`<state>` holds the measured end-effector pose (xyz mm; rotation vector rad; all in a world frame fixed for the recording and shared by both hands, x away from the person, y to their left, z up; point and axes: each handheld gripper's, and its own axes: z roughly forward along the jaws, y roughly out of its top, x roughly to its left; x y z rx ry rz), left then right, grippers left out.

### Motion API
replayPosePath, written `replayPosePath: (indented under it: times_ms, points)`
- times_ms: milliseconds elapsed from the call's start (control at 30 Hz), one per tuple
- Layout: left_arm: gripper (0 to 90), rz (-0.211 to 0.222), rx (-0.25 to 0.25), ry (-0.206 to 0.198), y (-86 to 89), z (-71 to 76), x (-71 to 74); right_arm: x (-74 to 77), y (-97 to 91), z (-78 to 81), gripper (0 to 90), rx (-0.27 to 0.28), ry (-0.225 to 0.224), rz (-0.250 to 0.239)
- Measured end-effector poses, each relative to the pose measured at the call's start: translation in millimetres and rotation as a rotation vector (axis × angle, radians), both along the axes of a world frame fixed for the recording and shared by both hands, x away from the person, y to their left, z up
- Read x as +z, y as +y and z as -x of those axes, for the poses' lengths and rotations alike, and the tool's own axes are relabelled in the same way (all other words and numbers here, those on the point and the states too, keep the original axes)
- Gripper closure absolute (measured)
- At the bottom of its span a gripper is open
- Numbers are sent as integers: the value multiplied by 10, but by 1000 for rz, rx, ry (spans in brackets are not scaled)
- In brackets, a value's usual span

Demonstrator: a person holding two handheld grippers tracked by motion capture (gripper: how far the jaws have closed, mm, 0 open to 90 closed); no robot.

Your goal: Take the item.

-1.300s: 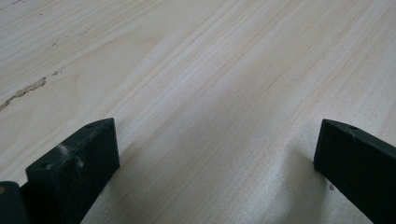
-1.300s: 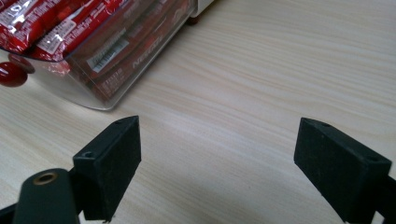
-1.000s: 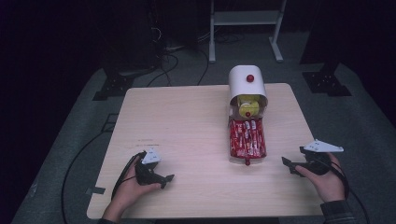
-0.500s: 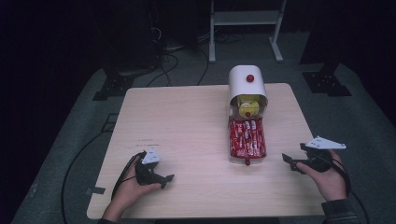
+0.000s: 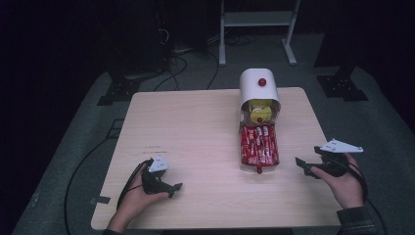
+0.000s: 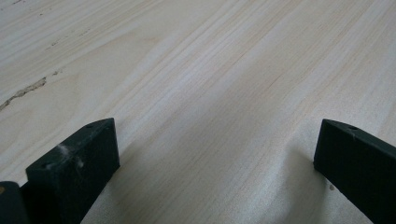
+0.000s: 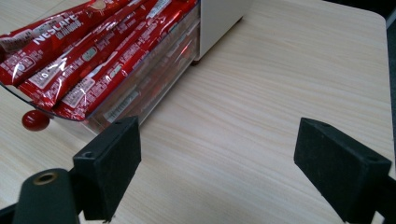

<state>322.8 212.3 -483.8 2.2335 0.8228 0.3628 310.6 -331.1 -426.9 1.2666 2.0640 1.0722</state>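
Observation:
A white rounded box (image 5: pixel 258 87) with a red knob stands at the table's far right. Its clear drawer (image 5: pixel 258 147) is pulled out toward me and holds several red coffee sachets (image 7: pixel 88 46). The drawer's small red knob (image 7: pixel 35 120) faces me. Yellow items (image 5: pixel 259 111) sit inside the box's mouth. My right gripper (image 5: pixel 306 167) is open, just right of the drawer's front, with nothing between its jaws. My left gripper (image 5: pixel 172 189) rests open on the bare wood at the near left, jaws wide apart.
The light wooden table (image 5: pixel 195 127) has a dark floor all around. Cables (image 5: pixel 176 63) and a white stand (image 5: pixel 254 29) lie beyond the far edge. A scuff (image 6: pixel 23 91) marks the wood ahead of my left gripper.
My right hand has drifted slightly rightward. The left gripper, the box and the drawer have stayed where they were.

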Motion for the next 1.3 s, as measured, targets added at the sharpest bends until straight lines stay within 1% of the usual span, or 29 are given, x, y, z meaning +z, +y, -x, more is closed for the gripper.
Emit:
replayPosePath:
  times_ms: [667,1300]
  points:
    - [0,0,0,0,0,0,0,139,109,-116,141,23,-31,-7]
    - [0,0,0,0,0,0,0,224,191,-185,140,39,-41,-14]
